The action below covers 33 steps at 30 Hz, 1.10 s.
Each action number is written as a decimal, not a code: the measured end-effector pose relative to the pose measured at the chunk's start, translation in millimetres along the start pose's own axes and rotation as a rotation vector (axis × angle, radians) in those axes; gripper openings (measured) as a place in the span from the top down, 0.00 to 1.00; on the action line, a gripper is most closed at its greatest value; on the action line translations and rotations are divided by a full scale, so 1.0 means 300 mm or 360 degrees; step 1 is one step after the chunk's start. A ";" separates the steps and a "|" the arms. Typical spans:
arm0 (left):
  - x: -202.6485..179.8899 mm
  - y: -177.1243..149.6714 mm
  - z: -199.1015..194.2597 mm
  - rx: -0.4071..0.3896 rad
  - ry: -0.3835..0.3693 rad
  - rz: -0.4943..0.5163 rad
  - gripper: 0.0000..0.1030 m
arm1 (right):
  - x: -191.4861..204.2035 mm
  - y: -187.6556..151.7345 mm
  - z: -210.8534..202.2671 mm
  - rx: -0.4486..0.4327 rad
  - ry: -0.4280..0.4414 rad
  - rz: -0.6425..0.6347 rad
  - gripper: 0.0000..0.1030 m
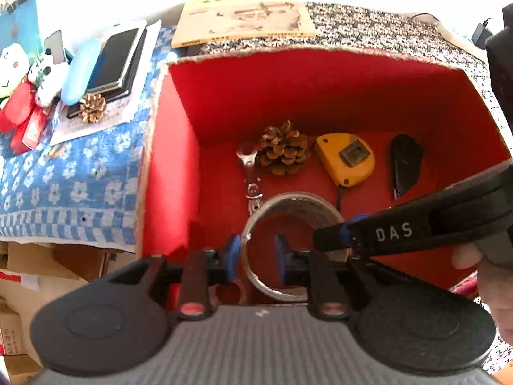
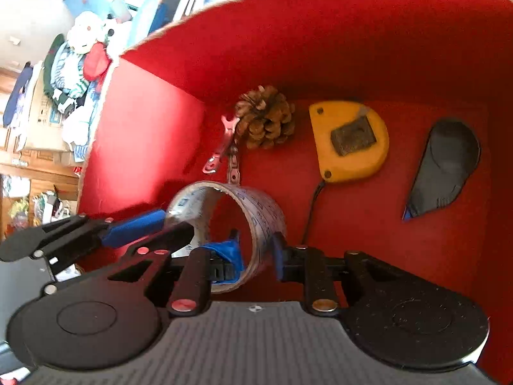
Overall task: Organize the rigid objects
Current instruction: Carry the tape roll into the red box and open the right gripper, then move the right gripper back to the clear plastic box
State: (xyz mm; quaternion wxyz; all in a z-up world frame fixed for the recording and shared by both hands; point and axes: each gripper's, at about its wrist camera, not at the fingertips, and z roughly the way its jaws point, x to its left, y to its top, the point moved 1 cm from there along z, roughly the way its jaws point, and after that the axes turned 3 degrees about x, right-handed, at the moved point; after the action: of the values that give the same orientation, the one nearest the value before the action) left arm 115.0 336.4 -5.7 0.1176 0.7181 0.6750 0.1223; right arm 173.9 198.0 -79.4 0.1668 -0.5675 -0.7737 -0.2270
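A clear tape roll (image 1: pixel 295 202) (image 2: pixel 266 205) hangs inside the red-lined box (image 1: pixel 288 89) (image 2: pixel 320 41), above its floor. My left gripper (image 1: pixel 258 255) (image 2: pixel 160 227) is shut on the roll's left wall, one pad outside and one inside the ring. My right gripper (image 2: pixel 256 252) (image 1: pixel 336 237) is shut on the roll's right wall. On the box floor lie a pinecone (image 1: pixel 283 149) (image 2: pixel 266 118), a small metal wrench (image 1: pixel 248 163) (image 2: pixel 224 141), a yellow tape measure (image 1: pixel 346 158) (image 2: pixel 349 141) and a black teardrop-shaped object (image 1: pixel 404 163) (image 2: pixel 445 166).
Left of the box, a blue floral cloth (image 1: pixel 80 176) carries a second pinecone (image 1: pixel 93 107), stacked tablets (image 1: pixel 117 61), a light-blue case (image 1: pixel 78 70) and plush toys (image 1: pixel 41 73). A tan book (image 1: pixel 243 19) lies behind the box. A hand (image 1: pixel 493 276) holds the right gripper.
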 end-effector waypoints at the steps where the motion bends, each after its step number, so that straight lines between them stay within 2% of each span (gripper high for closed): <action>1: -0.003 -0.005 -0.007 -0.0013 0.0012 0.0004 0.81 | 0.004 -0.009 -0.002 -0.0016 -0.0012 -0.0018 0.95; 5: -0.033 -0.011 -0.031 -0.0064 0.0083 0.0014 0.73 | 0.012 -0.037 -0.020 -0.0099 -0.0068 -0.0053 0.94; 9: -0.038 -0.017 -0.068 -0.0146 0.0156 0.0002 0.52 | -0.020 -0.079 -0.064 -0.0203 -0.0053 -0.0024 0.94; 15: -0.072 -0.023 -0.113 -0.0209 0.0200 -0.0020 0.51 | -0.030 -0.136 -0.140 -0.0353 -0.0032 -0.0062 0.93; 20: -0.133 -0.053 -0.159 -0.0253 0.0269 -0.0038 0.50 | 0.005 -0.113 -0.195 -0.0443 0.0030 -0.0091 0.93; 28: -0.276 -0.125 -0.254 -0.0309 0.0301 -0.0101 0.49 | -0.049 -0.232 -0.340 -0.0550 0.0147 -0.0156 0.93; 33: -0.396 -0.164 -0.290 -0.0331 0.0288 -0.0129 0.49 | -0.077 -0.334 -0.456 -0.0615 0.0170 -0.0179 0.93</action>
State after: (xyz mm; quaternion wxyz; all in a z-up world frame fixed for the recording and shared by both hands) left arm 32.6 221.2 57.7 0.1350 0.6602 0.6950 0.2509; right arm 85.5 80.4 7.5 0.0825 -0.5319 -0.7363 -0.4100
